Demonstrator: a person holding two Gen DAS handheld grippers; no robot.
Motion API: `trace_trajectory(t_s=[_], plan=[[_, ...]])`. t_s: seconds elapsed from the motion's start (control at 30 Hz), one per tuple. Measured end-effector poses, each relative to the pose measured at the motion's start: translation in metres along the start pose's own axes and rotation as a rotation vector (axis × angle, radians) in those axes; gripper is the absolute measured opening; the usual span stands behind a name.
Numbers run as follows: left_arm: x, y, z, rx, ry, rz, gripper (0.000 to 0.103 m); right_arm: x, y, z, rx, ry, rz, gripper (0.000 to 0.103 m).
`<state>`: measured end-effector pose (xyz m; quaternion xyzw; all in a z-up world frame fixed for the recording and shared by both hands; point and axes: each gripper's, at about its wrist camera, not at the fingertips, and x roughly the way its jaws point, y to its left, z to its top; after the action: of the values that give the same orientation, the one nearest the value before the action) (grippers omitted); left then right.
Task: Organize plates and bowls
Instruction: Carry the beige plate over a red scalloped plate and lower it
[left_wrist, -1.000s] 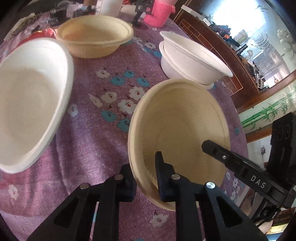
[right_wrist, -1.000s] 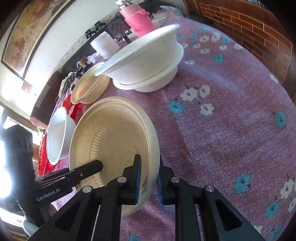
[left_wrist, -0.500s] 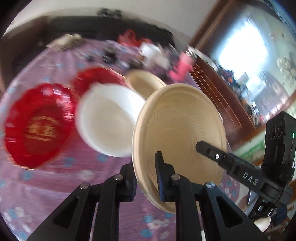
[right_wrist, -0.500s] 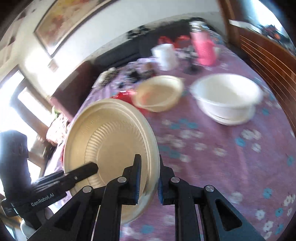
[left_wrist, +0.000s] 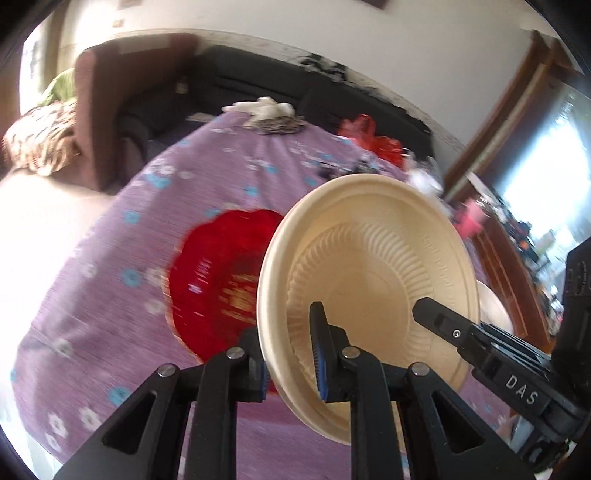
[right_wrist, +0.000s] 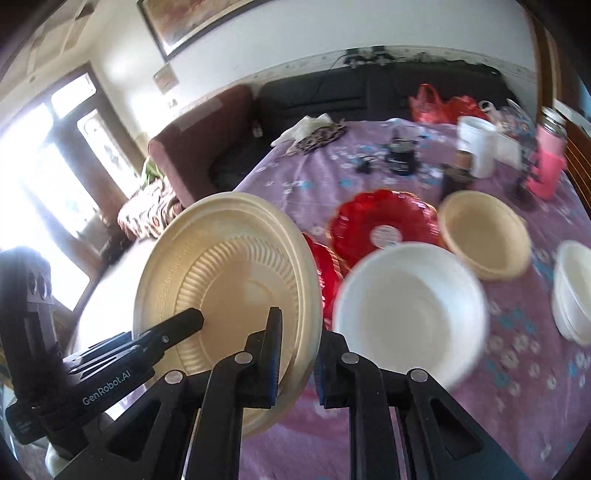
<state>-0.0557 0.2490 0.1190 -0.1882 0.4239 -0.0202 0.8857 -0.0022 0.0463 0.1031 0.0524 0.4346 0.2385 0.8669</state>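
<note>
Since the earlier frame: the beige plate (left_wrist: 369, 288), then low over the right side of the counter (left_wrist: 122, 280), has swung up and across to the red plates. Left gripper (left_wrist: 288, 358): fingers (left_wrist: 318, 354) nearly closed, pinching the plate's left rim. Right gripper (right_wrist: 295, 354): fingers (right_wrist: 271, 350) likewise clamped on the opposite rim; the plate hangs on edge, clear of the cloth. Step in hand, as judged: carrying it to a plate stack; keep both grips even, level the plate before lowering, clear the white bowl (right_wrist: 410, 314). Containers, left to right: red plates (right_wrist: 380, 229), empty; white bowl, empty; beige bowl (right_wrist: 484, 236), empty; nested white bowls (right_wrist: 574, 295) at the right edge, top one empty.
</note>
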Motion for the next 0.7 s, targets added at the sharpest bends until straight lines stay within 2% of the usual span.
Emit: trace_trajectory(t_s=[0.13, 0.33, 0.47, 0.63, 0.7], plan=[[0.030, 0.028, 0.014, -0.037, 0.039, 0.050, 0.017, 0.042, 0.012, 0.010, -0.017, 0.051, -0.020, 0.016], [0.073, 0.056, 0.014, -0.086, 0.138, 0.050, 0.017, 0.102, -0.004, 0.009, 0.024, 0.153, -0.025, 0.016], [0.084, 0.059, 0.010, -0.086, 0.156, 0.043, 0.017, 0.122, -0.013, 0.007, 0.033, 0.187, -0.036, 0.016], [0.087, 0.055, 0.010, -0.074, 0.158, 0.029, 0.028, 0.133, -0.017, 0.003, 0.036, 0.197, -0.044, 0.017], [0.088, 0.053, 0.011, -0.062, 0.154, 0.031, 0.040, 0.135, -0.018, 0.003, 0.043, 0.185, -0.049, 0.018]])
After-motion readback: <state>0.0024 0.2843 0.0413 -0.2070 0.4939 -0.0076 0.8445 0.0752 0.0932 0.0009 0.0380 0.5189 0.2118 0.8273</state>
